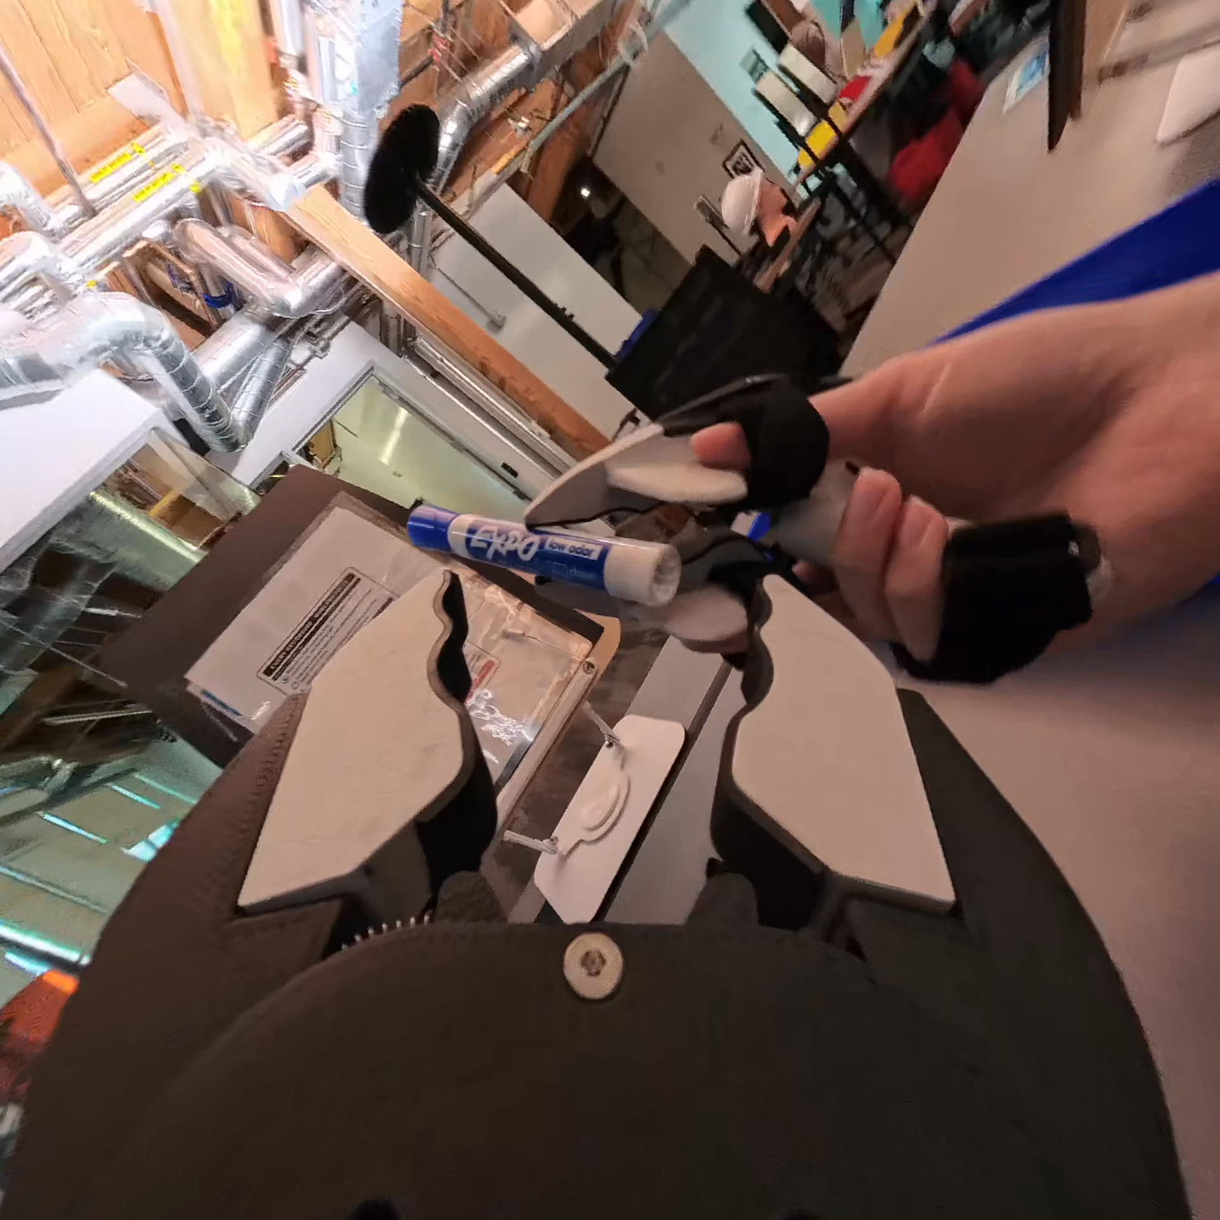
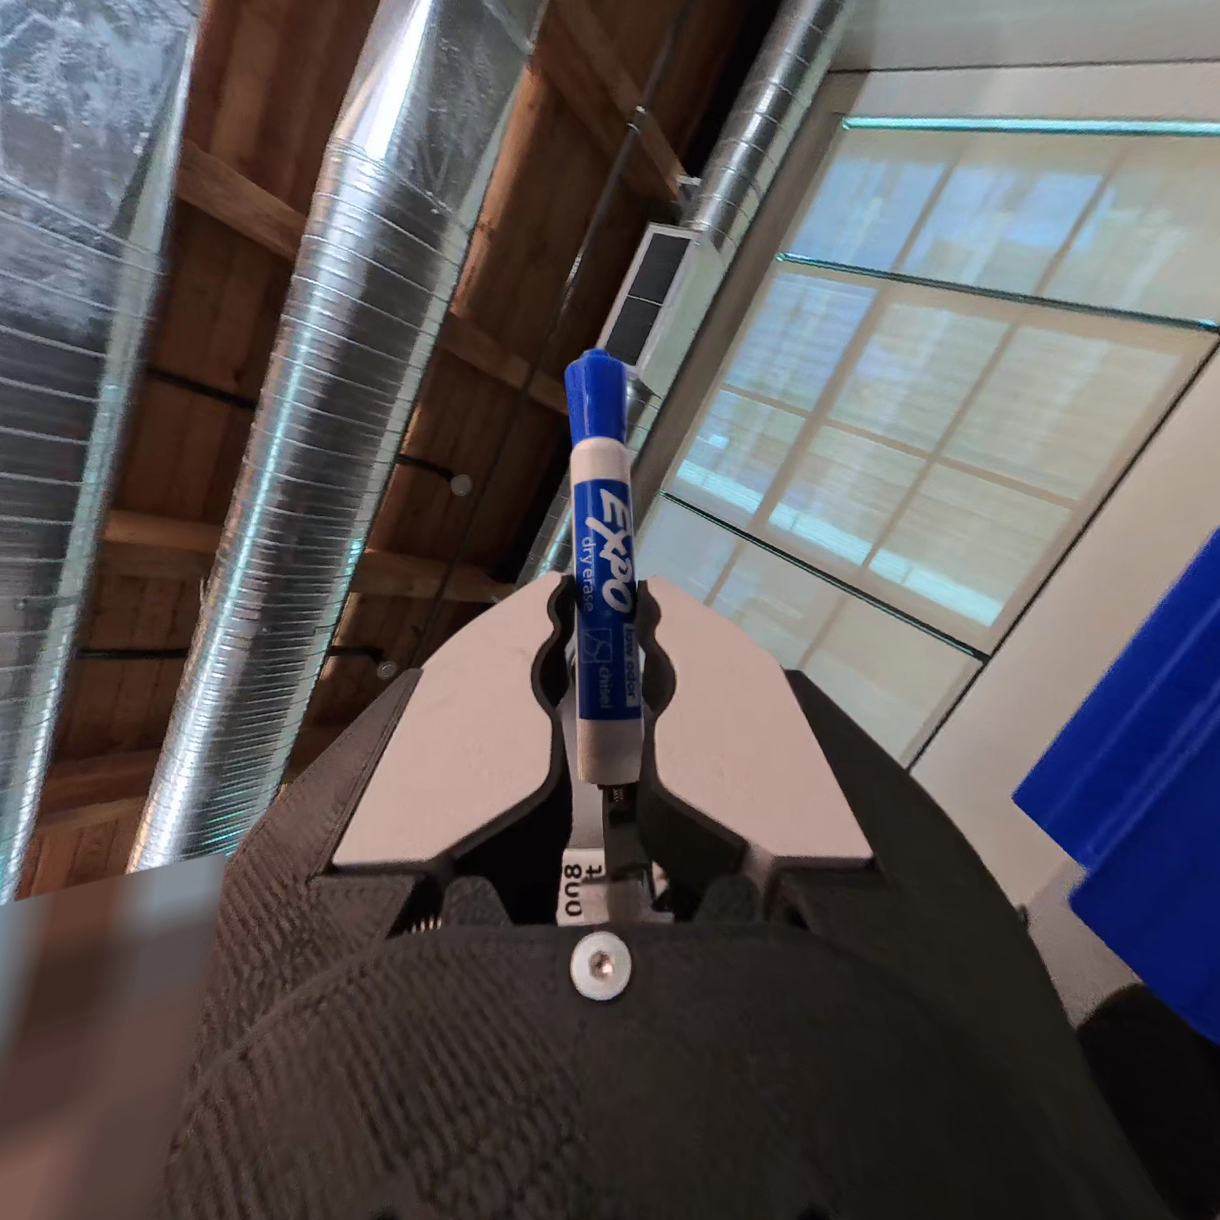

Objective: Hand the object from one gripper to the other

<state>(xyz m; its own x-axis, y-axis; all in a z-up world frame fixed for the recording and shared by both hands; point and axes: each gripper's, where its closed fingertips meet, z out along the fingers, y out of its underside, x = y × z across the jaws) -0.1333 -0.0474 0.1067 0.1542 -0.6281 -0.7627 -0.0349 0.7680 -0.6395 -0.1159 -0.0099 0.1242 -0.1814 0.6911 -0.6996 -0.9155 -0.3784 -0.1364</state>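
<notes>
Handoff's not done yet: the right gripper is clamped on the blue dry-erase marker, while the left gripper sits wide open and empty just beside it.

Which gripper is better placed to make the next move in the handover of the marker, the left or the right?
Left, probably. The right gripper is already shut on the marker, so it should only hold. The left gripper is open, and the marker's white end lies just beyond its fingertips.

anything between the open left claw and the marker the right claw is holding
Nothing: in the left wrist view only open air separates the left claw from the marker, held just beyond its tips by the right claw.
</notes>
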